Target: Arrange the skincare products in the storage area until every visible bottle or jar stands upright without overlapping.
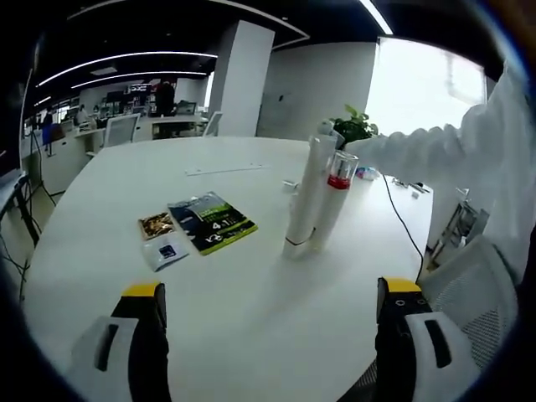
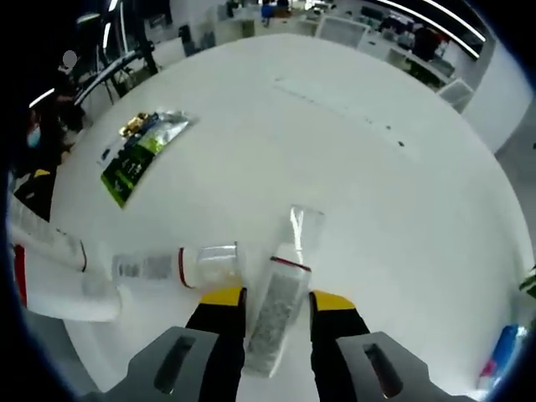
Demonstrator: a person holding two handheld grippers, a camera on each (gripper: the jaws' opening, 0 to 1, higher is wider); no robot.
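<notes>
In the left gripper view, two tall skincare tubes stand side by side on the white table (image 1: 251, 318): a white tube (image 1: 303, 197) and a tube with a red band and clear cap (image 1: 335, 201). A person's white sleeve (image 1: 419, 151) reaches to their tops. My left gripper (image 1: 272, 293) hangs well short of them, jaws wide apart and empty. In the right gripper view, my right gripper (image 2: 277, 300) is shut on a clear-capped tube (image 2: 280, 293) pointing away over the table. Left of it show another clear-capped tube (image 2: 159, 266) and a big white tube (image 2: 50, 280); whether these stand or lie is unclear.
A green and blue packet (image 1: 211, 222), a small brown packet (image 1: 157, 224) and a small white packet (image 1: 166, 251) lie left of the tubes. A potted plant (image 1: 356, 126) and a cable (image 1: 402, 222) are at the far right edge. Desks and chairs stand beyond the table.
</notes>
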